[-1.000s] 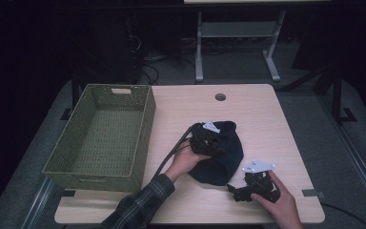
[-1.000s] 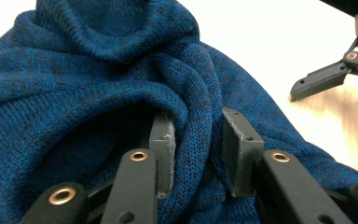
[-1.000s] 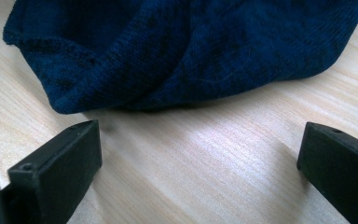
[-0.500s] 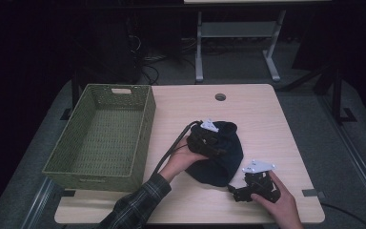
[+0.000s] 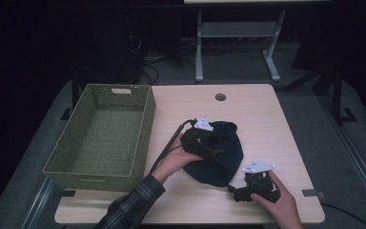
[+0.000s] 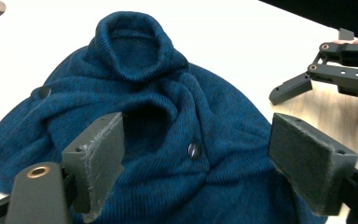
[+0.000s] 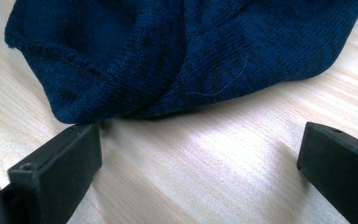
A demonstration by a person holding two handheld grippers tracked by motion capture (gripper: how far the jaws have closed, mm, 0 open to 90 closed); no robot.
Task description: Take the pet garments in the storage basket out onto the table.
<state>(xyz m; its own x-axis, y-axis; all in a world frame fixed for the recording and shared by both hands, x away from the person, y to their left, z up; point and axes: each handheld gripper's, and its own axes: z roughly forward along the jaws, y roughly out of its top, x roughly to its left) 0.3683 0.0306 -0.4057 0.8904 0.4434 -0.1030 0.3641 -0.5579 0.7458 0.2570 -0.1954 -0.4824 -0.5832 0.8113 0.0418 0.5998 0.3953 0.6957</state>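
Note:
A dark blue knit garment (image 5: 225, 164) with buttons lies crumpled on the wooden table (image 5: 252, 114), right of centre. Seen close in the left gripper view, the garment (image 6: 168, 98) has its collar at the far end. My left gripper (image 5: 215, 149) hovers just over its left part. Its jaws have just been opening and now stand wide, and the left gripper (image 6: 200, 140) has fabric below it, not pinched. My right gripper (image 5: 234, 193) rests low on the table at the garment's near right edge. In its own view the right gripper (image 7: 200, 144) is open with bare wood between the jaws, and the garment's hem (image 7: 135, 70) is just ahead.
A green woven basket (image 5: 145, 126) stands on the left side of the table with nothing visible inside. A round cable hole (image 5: 220, 97) sits near the far edge. A metal stand (image 5: 238, 33) is on the floor beyond the table. The right gripper (image 6: 303, 81) shows in the left gripper view.
The left gripper has lifted slightly above the garment. The right gripper has stayed where it was.

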